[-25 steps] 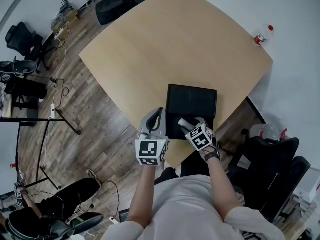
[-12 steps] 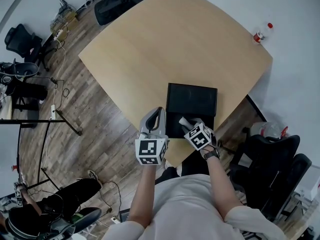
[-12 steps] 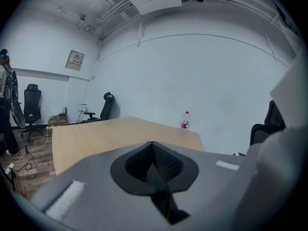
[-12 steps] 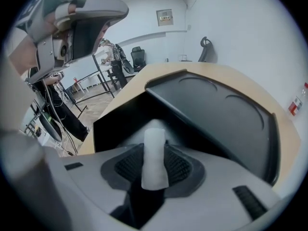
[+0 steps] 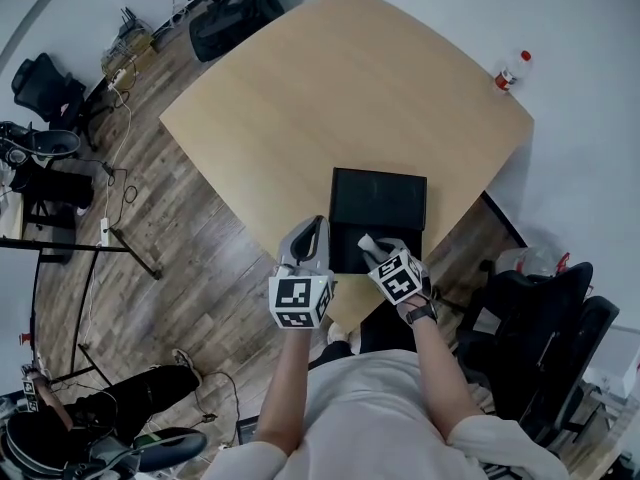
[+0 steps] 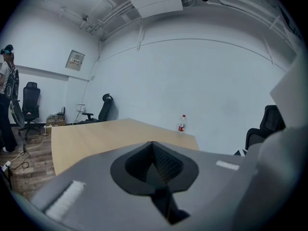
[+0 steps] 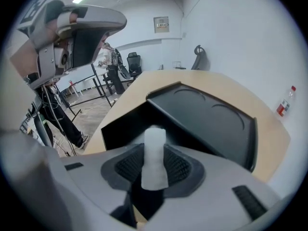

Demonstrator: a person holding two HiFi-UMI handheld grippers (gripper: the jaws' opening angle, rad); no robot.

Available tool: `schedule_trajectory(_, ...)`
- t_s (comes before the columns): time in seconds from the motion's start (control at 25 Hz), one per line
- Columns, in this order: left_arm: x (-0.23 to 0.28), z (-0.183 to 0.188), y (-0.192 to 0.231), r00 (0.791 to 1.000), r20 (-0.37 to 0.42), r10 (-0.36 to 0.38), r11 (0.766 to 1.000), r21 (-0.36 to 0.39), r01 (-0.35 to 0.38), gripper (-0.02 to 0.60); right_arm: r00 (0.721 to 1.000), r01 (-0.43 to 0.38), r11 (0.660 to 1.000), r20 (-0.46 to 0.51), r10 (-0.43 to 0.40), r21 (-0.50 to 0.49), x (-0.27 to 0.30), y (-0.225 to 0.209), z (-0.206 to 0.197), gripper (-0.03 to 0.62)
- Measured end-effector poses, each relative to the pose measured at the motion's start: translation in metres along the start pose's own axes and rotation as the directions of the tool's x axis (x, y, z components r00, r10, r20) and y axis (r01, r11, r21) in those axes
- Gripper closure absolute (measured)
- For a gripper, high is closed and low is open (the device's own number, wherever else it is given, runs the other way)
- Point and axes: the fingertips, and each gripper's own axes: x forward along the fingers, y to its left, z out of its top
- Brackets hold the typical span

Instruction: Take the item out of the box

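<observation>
Right gripper (image 7: 154, 165) jaws closing on one white item (image 7: 155, 150) at one black box (image 5: 378, 203); left gripper (image 6: 153, 163) closed, empty.

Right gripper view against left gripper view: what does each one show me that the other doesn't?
Only the right gripper view: jaws closing on a white item, pads against it, and beyond it the open black box. Only the left gripper view: jaws together, nothing between them, no box in sight. Both: the wooden table and the red-labelled bottle at its far edge.
</observation>
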Motion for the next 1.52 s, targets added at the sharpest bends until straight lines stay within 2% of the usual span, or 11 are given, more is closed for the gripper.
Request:
schedule_trajectory(0.4,-0.018,0.016,-0.019,0.999,0.031,-0.012,0.999,0.045,0.011,0.574,0.996,0.056,0.998,0.060,-0.059,0.036,-0.041,0.001,0.006,0.467)
schedule_trajectory(0.76,-0.031,0.038,-0.049,0.996,0.074,-0.055,0.993,0.106,0.047,0.574,0.977,0.144,0.986,0.143,-0.156,0.089,-0.096,-0.009,0.018,0.470)
schedule_trajectory(1.12,-0.049,0.055,-0.070,0.991,0.106,-0.076,0.982,0.183,0.055,0.574,0.926,0.254,0.953,0.243,-0.290,0.168,-0.156,-0.029,0.026,0.470)
schedule_trajectory(1.52,-0.070,0.072,-0.063,0.987,0.152,-0.048,0.982,0.189,0.019,0.574,0.823,0.375,0.901,0.368,-0.432,0.218,-0.234,-0.040,0.063,0.471)
